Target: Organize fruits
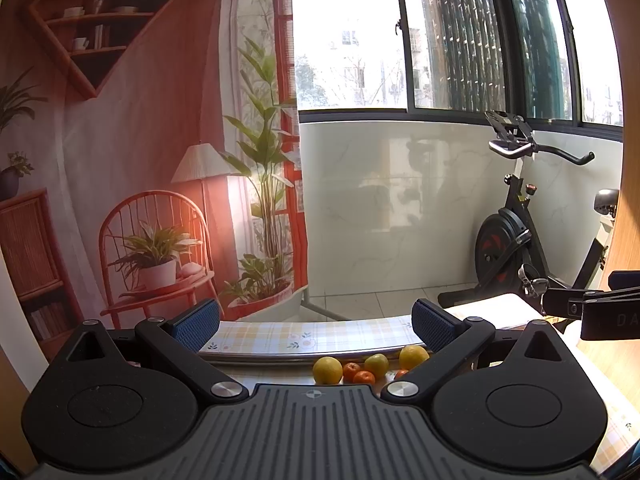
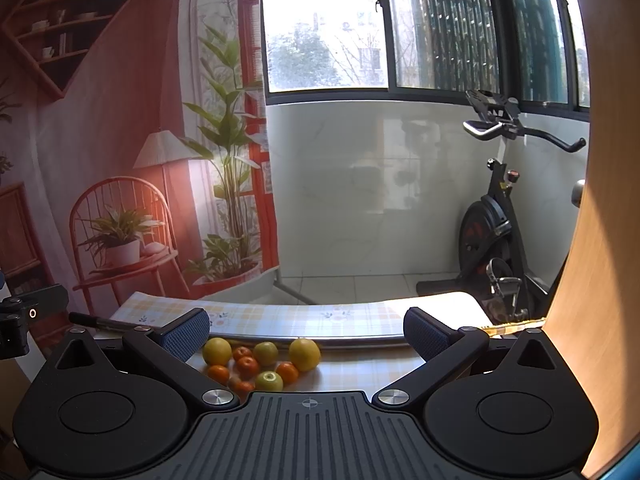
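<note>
A heap of fruit lies on the checked tablecloth (image 2: 360, 368) in front of a long metal tray (image 2: 360, 340). In the right wrist view I see two large yellow citrus (image 2: 305, 354) (image 2: 217, 351), several small tangerines (image 2: 248, 365) and two green apples (image 2: 269, 381) (image 2: 265, 353). My right gripper (image 2: 306, 334) hovers open above and behind the heap, holding nothing. The left wrist view shows the same heap low at centre right: a yellow citrus (image 1: 327, 370), tangerines (image 1: 351, 371) and an apple (image 1: 377, 365). My left gripper (image 1: 316, 326) is open and empty too.
The tray's rim (image 1: 280, 356) runs across the table beyond the fruit. A black-handled tool (image 2: 100, 322) lies at the tray's left end. Beyond the table hang a printed backdrop (image 2: 120, 160) and, on the right, stands an exercise bike (image 2: 492, 232). A wooden panel (image 2: 592, 240) borders the right side.
</note>
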